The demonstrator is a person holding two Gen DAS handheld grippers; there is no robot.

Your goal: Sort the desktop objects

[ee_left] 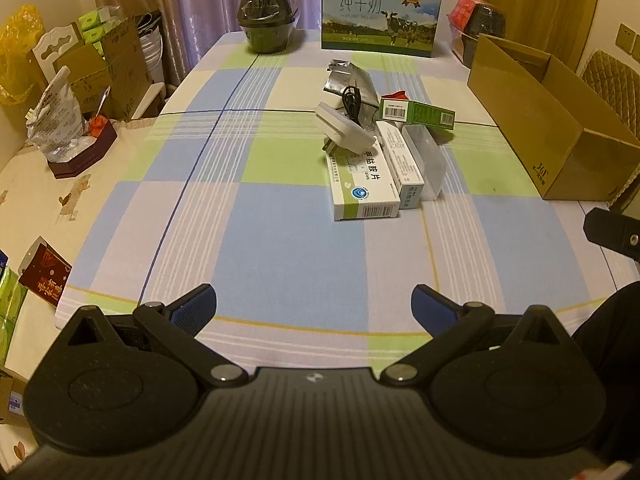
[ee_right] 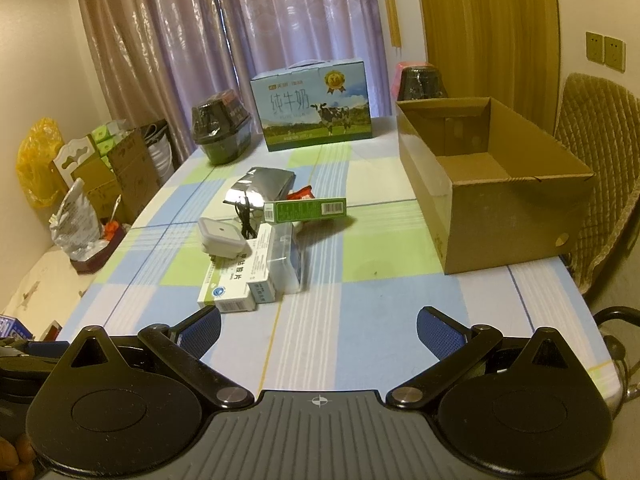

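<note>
A heap of small items lies mid-table: a white and green medicine box [ee_left: 362,186] [ee_right: 226,284], a narrow white box [ee_left: 400,160] [ee_right: 262,268], a clear plastic case [ee_left: 426,160] [ee_right: 286,258], a white plug adapter [ee_left: 344,128] [ee_right: 222,238] with a black cable [ee_left: 352,100] [ee_right: 246,216], a green box [ee_left: 418,112] [ee_right: 306,209], a silver foil pouch [ee_left: 348,76] [ee_right: 264,182] and a red packet [ee_right: 302,193]. An open cardboard box [ee_left: 548,120] [ee_right: 492,184] stands to the right, empty inside. My left gripper [ee_left: 314,306] and right gripper [ee_right: 318,330] are both open, empty, well short of the heap.
A blue milk carton [ee_left: 382,14] [ee_right: 314,106] and two dark wrapped pots [ee_left: 266,16] [ee_right: 220,130] [ee_right: 422,82] stand at the far edge. Boxes and bags crowd a side surface at left [ee_left: 80,92]. A padded chair [ee_right: 600,168] is behind the cardboard box. The other gripper shows at the right edge [ee_left: 612,232].
</note>
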